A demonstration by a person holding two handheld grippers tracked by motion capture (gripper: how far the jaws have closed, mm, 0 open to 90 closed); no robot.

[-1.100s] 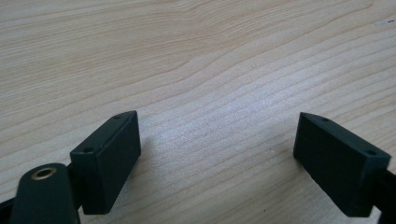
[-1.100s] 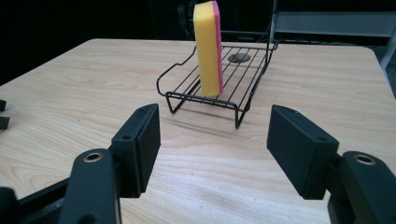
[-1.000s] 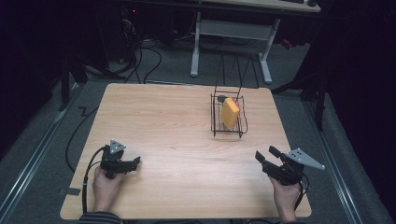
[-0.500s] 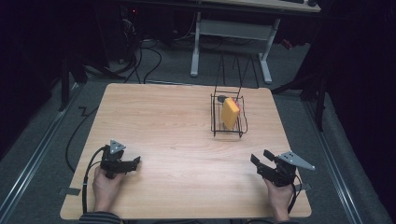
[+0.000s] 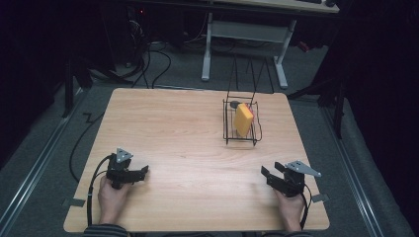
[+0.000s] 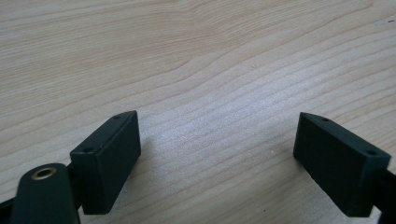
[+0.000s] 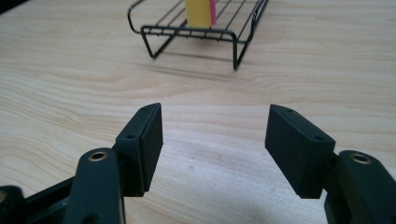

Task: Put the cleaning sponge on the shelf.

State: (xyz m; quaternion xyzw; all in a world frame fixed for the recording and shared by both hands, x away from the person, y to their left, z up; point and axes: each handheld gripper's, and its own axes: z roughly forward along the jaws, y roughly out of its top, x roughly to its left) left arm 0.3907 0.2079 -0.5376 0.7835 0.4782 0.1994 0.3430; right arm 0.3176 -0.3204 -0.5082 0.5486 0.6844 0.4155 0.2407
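In the high view, the left gripper (image 5: 143, 172) sits low at the near left of the pale wooden table (image 5: 168, 128), jaws spread and holding nothing, and the right gripper (image 5: 266, 175) sits at the near right, likewise spread and empty. A black wire basket (image 5: 240, 129) stands well apart from both, toward the far right of the tabletop, with a yellow rectangular sponge with a pink face (image 5: 242, 119) leaning upright inside it. The basket looks light and its tall wire handles rise above it, so my judgement is that a gripper reaching in from the side could catch a wire and drag or tip the whole basket, spilling the sponge. Around the table the room is dark, with a grey floor, loose black cables (image 5: 158, 59) and a white-legged desk frame (image 5: 245, 35) behind. In the left gripper view, the two black jaws stand wide apart over bare, smooth wood grain, close to the surface; a scrape on the tabletop seems possible if the hand dips. In the right gripper view, the jaws are also open, pointing toward the basket (image 7: 196, 32), where the sponge's lower part (image 7: 200, 13) rests on the wire floor; a soft sponge may squash or slip under a poorly centred pinch.
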